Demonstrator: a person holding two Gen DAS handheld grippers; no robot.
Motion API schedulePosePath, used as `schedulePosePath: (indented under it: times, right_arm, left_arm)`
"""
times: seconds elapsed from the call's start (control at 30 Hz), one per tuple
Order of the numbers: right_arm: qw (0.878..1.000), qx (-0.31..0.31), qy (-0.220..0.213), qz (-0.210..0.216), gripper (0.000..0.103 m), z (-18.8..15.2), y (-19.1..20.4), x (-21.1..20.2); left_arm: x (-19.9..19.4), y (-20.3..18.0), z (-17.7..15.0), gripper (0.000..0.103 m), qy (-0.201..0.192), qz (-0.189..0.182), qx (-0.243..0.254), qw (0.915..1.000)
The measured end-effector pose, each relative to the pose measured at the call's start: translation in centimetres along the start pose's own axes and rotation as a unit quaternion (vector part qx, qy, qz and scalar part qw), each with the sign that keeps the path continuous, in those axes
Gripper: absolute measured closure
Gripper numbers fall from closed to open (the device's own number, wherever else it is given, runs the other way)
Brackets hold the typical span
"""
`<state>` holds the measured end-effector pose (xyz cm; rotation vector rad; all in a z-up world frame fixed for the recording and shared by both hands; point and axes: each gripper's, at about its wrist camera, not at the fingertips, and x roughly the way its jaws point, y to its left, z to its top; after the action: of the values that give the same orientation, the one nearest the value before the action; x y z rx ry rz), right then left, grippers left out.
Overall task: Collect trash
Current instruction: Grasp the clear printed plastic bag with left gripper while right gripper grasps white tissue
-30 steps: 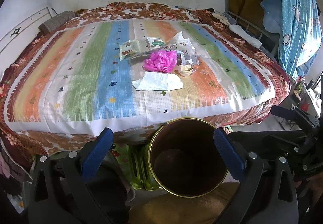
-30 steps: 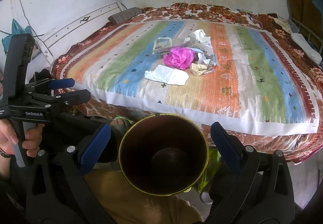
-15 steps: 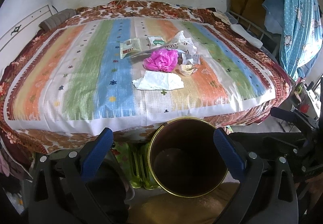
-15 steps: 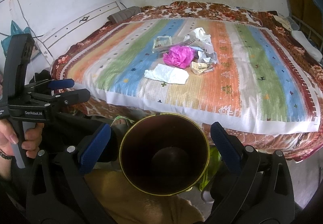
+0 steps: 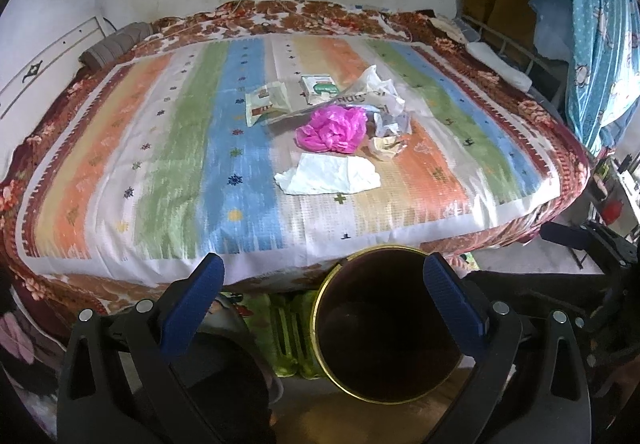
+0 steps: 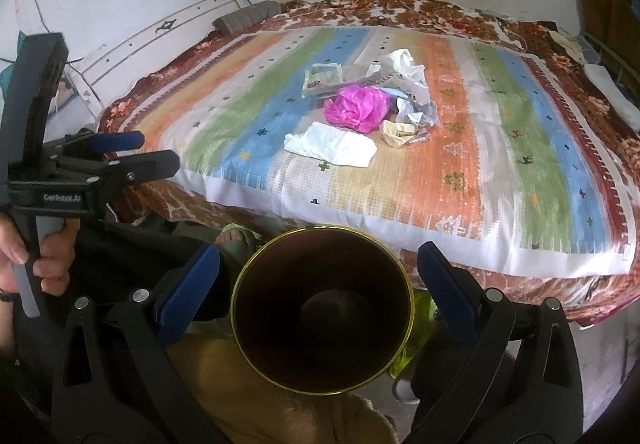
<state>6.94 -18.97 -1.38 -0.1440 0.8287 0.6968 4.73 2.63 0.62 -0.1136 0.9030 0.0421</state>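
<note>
We're looking across the bed (image 5: 120, 171) from its near edge, and the view has crept a touch closer over the last second: the trash pile sits a little lower and larger in both wrist views than it did. The approach has begun, though nothing has been touched yet.

The left gripper (image 5: 322, 280) is wide open and empty, its blue pads (image 5: 192, 300) spread on either side of the view. The right gripper (image 6: 318, 266) is the same, jaws apart with nothing between them. In the right wrist view we can also see the left tool out at the left edge, held in the person's hand (image 6: 24, 248).

The bin (image 5: 384, 328), a dark round container with a gold rim, sits below us off the near edge of the bed (it looks empty, though the bottom is too dark to be sure).

All the trash is still bunched around the middle of the striped cover. Nearest us lies a white tissue (image 5: 328, 173), flat and spread out. Just beyond it is the crumpled pink plastic bag (image 5: 332, 127), with a small yellowish wrapper (image 5: 386, 145) to its right. Farther back are a white crumpled bag (image 5: 380, 91), a small green-and-white carton (image 5: 318, 87) and a printed packet (image 5: 266, 103) to the left.

We judge collection hasn't started; the tissue looks the easiest first pick, being closest.
</note>
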Motion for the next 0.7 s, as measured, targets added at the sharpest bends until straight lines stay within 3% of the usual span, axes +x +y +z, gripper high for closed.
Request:
schedulePosePath:
  times: [0.27, 0.53, 0.7]
  right_arm:
    - [1.0, -0.023, 0.02, -0.003, 0.009, 2.5, 0.0, 1.8]
    - [0.999, -0.026, 0.044, -0.002, 0.009, 4.9, -0.8, 4.7]
    - [0.998, -0.029, 0.058, -0.001, 0.009, 6.3, -1.5, 6.7]
  left_arm:
    - [2.8, 1.2, 3.4, 0.006, 0.031, 0.008, -0.008, 0.9995]
    - [5.7, 0.8, 7.5, 0.006, 0.03, 0.058, 0.051, 0.9966]
    - [8.4, 1.8, 9.7, 0.006, 0.036, 0.056, 0.061, 0.9959]
